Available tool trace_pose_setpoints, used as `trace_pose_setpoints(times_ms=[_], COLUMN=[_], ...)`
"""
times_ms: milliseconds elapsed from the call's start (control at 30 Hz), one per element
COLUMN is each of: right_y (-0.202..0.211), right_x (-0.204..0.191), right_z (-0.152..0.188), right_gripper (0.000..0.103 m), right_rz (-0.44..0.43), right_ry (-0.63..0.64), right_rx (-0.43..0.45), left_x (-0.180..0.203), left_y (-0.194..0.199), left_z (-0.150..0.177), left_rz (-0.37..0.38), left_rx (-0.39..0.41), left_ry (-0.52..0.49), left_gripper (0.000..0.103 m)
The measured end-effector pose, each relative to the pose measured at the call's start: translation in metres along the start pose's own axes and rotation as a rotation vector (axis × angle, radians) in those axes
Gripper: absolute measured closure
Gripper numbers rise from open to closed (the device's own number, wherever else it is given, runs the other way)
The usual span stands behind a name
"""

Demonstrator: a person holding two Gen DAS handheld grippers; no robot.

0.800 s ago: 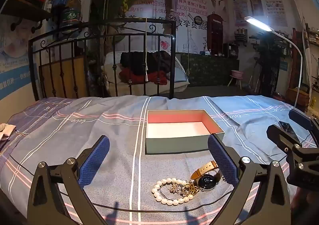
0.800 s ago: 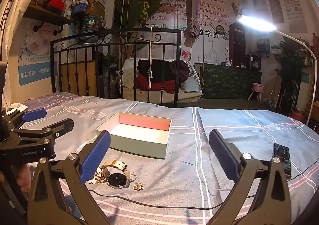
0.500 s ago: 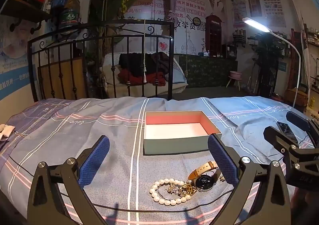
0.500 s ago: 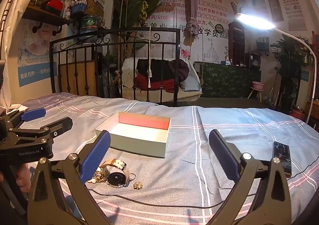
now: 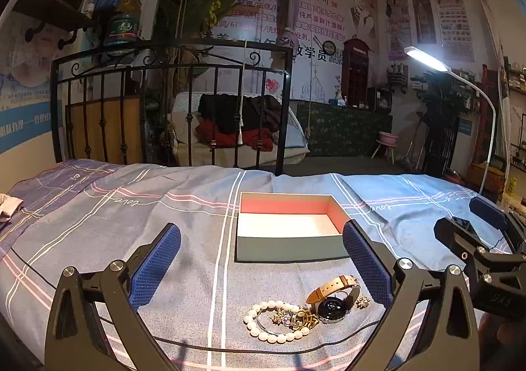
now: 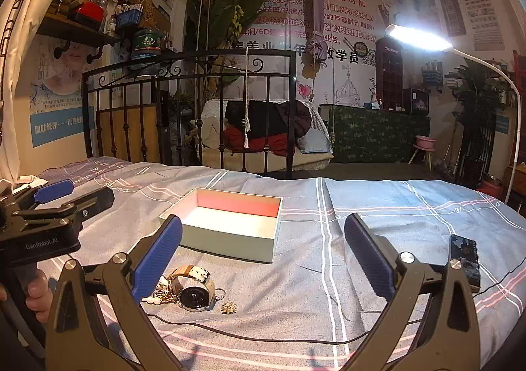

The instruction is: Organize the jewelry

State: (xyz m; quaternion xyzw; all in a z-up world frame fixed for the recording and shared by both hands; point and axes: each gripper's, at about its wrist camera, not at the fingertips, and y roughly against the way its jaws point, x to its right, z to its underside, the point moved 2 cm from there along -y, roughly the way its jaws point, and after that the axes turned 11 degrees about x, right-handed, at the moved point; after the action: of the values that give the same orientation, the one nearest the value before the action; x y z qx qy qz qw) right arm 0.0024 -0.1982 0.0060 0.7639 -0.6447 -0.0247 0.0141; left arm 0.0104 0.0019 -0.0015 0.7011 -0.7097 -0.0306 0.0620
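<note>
Jewelry laid out on a bed, two hand-held grippers poised above, both w/ jaws spread wide and nothing between them.

Left gripper (image 5: 261,269) and right gripper (image 6: 263,256) hover over the plaid bedspread (image 5: 98,226); an open box (image 5: 289,229), pink inside, sits mid-bed toward the iron footboard (image 5: 171,101); just in front of it, nearer the cameras, lie a pearl bracelet (image 5: 273,321), a gold chain piece (image 5: 300,318) touching it, a watch (image 5: 333,300) w/ tan strap, and a small brooch (image 6: 228,308) beside the watch; phone (image 6: 465,260) near the bed's right edge; a thin black cable (image 6: 263,336) crosses the near side.
</note>
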Motion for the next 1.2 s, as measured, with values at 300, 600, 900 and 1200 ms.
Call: trace_pose_setpoints(times_ms=[300, 600, 900, 1200], right_y=[0.0017, 0.0003, -0.0037, -0.0070], right_x=[-0.0010, -0.0004, -0.0013, -0.0033], right_z=[-0.0020, -0.0012, -0.0034, -0.0049], right_gripper=[0.006, 0.006, 0.006, 0.006], right_rz=[0.007, 0.005, 0.006, 0.007], right_ry=[0.004, 0.003, 0.002, 0.003], right_rx=[0.008, 0.001, 0.005, -0.004], left_x=[0.0041, 0.0057, 0.0017, 0.0066], left_y=[0.0004, 0.0025, -0.0002, -0.0006], left_z=[0.0000, -0.0016, -0.0007, 0.0012], left_rz=[-0.004, 0.023, 0.010, 0.045], left_rx=[0.012, 0.028, 0.036, 0.024], left_ry=[-0.006, 0.001, -0.003, -0.017], left_gripper=[0.006, 0.007, 0.007, 0.007])
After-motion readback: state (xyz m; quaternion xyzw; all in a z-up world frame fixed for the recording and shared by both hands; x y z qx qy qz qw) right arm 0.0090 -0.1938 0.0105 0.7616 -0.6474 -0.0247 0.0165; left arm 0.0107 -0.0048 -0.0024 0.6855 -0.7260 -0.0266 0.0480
